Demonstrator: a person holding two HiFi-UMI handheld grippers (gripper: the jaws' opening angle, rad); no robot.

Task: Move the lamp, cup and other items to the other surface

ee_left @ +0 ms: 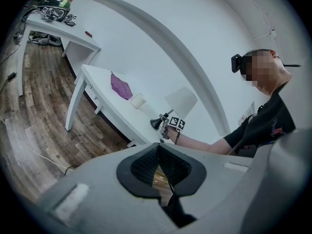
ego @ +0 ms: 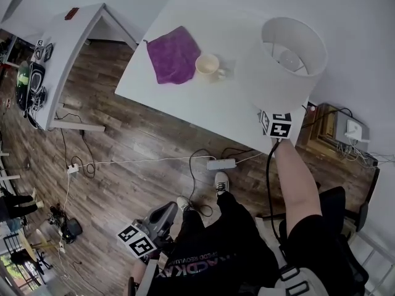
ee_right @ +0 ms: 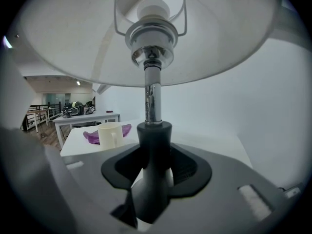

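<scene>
The left tongs [ego: 165,211] hang low beside the person's leg, out over the wooden floor [ego: 142,140]. Their pads are together with nothing between them. Just ahead of the person's shoe [ego: 221,181], a white power strip [ego: 221,164] and loose cables lie on the floor along the near edge of the white bench [ego: 203,103].

The right tongs [ee_right: 153,162] reach over that edge and are clamped on the black neck of the lamp [ego: 290,54], just above its base. The lamp stands upright at the bench's right end, close to the near edge, and its white shade hangs over the tongs. The cup [ego: 208,65] stands to the left of the lamp, apart from it, touching or nearly touching the edge of the purple cloth [ego: 173,54]. The cloth lies flat towards the bench's left end. The bench top between the cup and the near edge is bare.

To the left, across an open strip of floor, stands a second white bench [ego: 74,42]. Most of its top is free. Dark gear [ego: 34,73] crowds one end, and a small reddish object [ego: 72,13] lies at the other.
</scene>
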